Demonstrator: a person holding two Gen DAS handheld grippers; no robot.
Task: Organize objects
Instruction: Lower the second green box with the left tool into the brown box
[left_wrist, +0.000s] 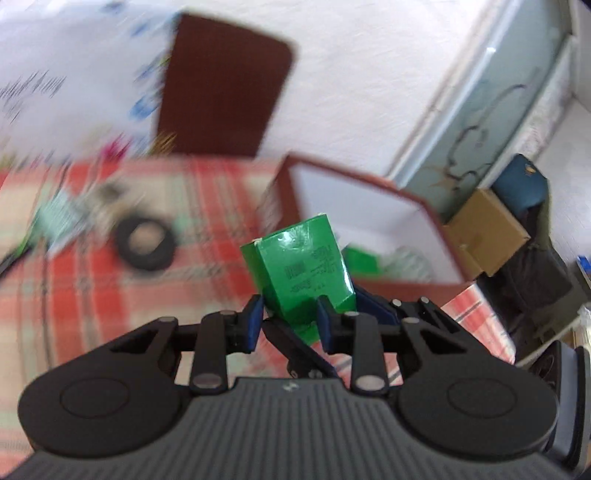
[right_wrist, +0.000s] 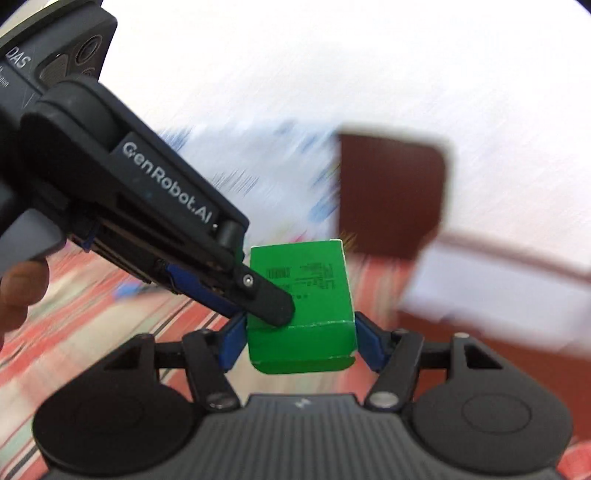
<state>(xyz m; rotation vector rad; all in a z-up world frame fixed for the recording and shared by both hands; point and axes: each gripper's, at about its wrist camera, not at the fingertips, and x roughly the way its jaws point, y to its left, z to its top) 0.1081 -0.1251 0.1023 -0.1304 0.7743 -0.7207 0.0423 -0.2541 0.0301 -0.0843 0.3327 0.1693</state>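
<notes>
- The right gripper has its blue pads against both sides of a green carton, holding it off the table at about a middling spread.
- The left gripper also grips that green carton: in its own view the blue pads sit close together on the carton's lower end, and in the right wrist view 1 of its black fingers lies across the carton's front face. So both claws hold the same carton in the air.
- A person's hand shows at the left edge of the right wrist view, behind the left gripper.
- Just beyond the carton stands an open red box with a white inside; at least 1 other green packet and something clear and crinkled already lie in it, so I judge the sorting partly done.
- Further left on the red plaid tablecloth, a black ring and some blurred items remain outside the box; these look like what is left.
- Against the wall leans a dark brown board, probably the box's lid.
- The carton is near the box but not yet inside; lowering it in seems the step in hand.
</notes>
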